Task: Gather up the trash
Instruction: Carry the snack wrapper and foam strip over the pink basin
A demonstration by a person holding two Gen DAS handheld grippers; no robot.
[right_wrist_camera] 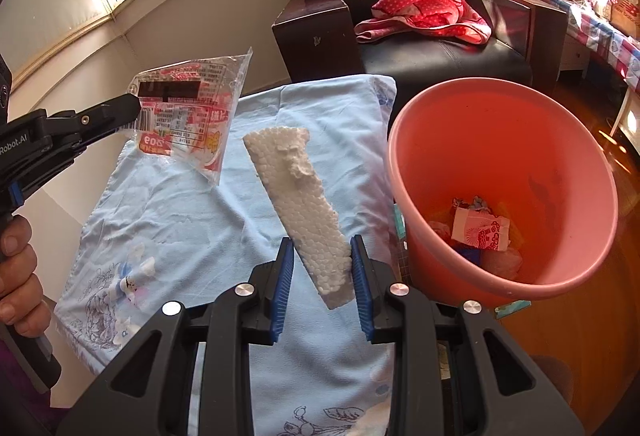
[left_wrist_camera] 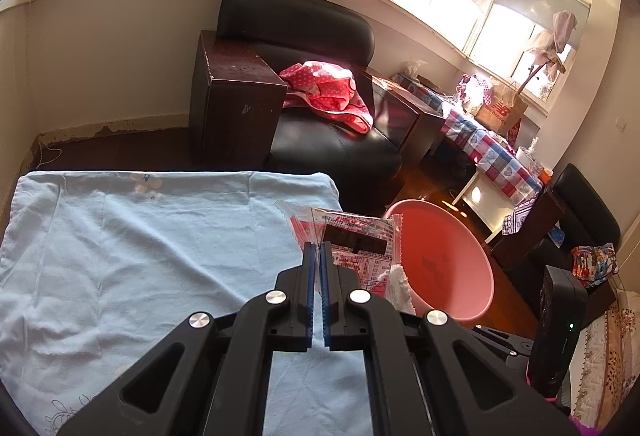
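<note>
My left gripper point(left_wrist_camera: 317, 249) is shut on a clear plastic snack wrapper with red print point(left_wrist_camera: 352, 240), held in the air above the light blue cloth point(left_wrist_camera: 140, 256). The wrapper point(right_wrist_camera: 188, 112) and the left gripper point(right_wrist_camera: 134, 104) also show in the right wrist view at the left. My right gripper point(right_wrist_camera: 322, 250) is shut on a long white styrofoam piece point(right_wrist_camera: 300, 192), lifted above the cloth point(right_wrist_camera: 192, 228). A pink bucket point(right_wrist_camera: 500, 140) stands just right of it, with paper and plastic scraps at its bottom. The bucket point(left_wrist_camera: 444, 260) also shows in the left wrist view.
A black leather armchair point(left_wrist_camera: 320, 84) with a red dotted cloth point(left_wrist_camera: 332, 92) stands behind the blue cloth. A table with a checked cover point(left_wrist_camera: 492, 144) and bags is at the far right. Wooden floor lies beside the bucket.
</note>
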